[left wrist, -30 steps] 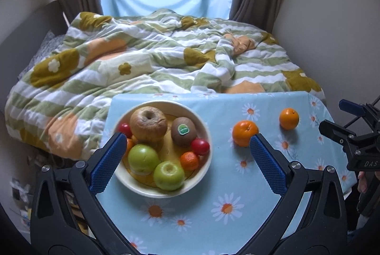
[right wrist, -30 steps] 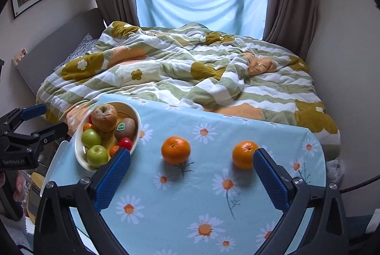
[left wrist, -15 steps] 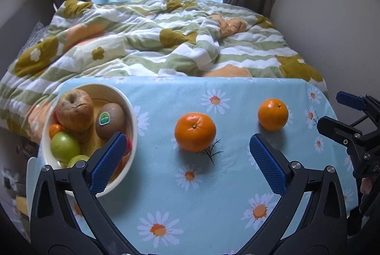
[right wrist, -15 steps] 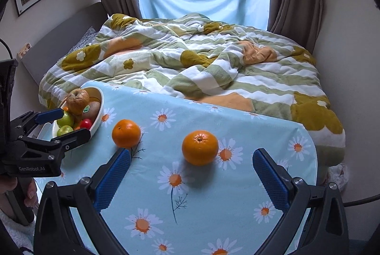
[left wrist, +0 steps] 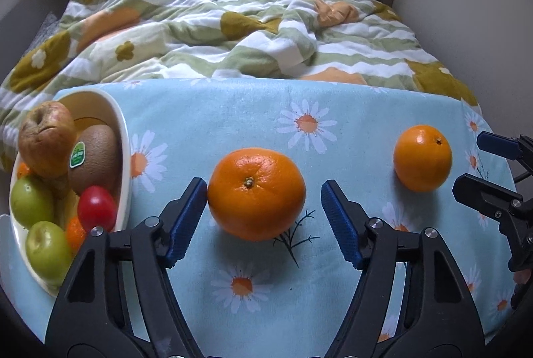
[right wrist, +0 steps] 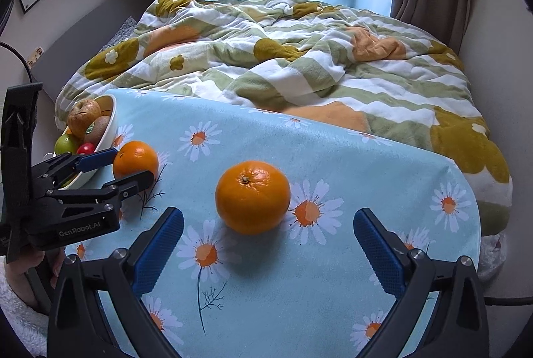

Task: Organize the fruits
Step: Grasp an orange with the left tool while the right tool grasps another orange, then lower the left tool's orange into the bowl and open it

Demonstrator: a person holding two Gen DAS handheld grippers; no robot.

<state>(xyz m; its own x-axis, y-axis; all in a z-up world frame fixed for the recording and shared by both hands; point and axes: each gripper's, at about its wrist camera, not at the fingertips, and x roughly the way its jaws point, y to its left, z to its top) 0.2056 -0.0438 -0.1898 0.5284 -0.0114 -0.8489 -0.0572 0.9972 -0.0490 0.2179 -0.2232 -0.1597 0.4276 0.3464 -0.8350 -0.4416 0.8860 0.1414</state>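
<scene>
Two oranges lie on the daisy tablecloth. My left gripper [left wrist: 265, 218] is open around the left orange [left wrist: 256, 193]; the left pad touches or nearly touches it, and a gap remains at the right pad. That gripper [right wrist: 128, 166] and orange [right wrist: 135, 159] also show in the right wrist view. My right gripper [right wrist: 268, 251] is open and empty, just short of the right orange [right wrist: 252, 196], which also shows in the left wrist view [left wrist: 422, 157]. A cream bowl [left wrist: 124, 138] at the left holds apples, a kiwi and small fruits.
The table [right wrist: 333, 158] with the blue cloth stands against a bed with a striped flowered quilt [right wrist: 299, 58]. A wall is close on the right. My right gripper's fingers [left wrist: 493, 191] show at the right edge of the left wrist view.
Both grippers moved forward and down toward the oranges. The left gripper shifted right from the bowl, narrowed, and now brackets the left orange. The right gripper centred on the right orange.
</scene>
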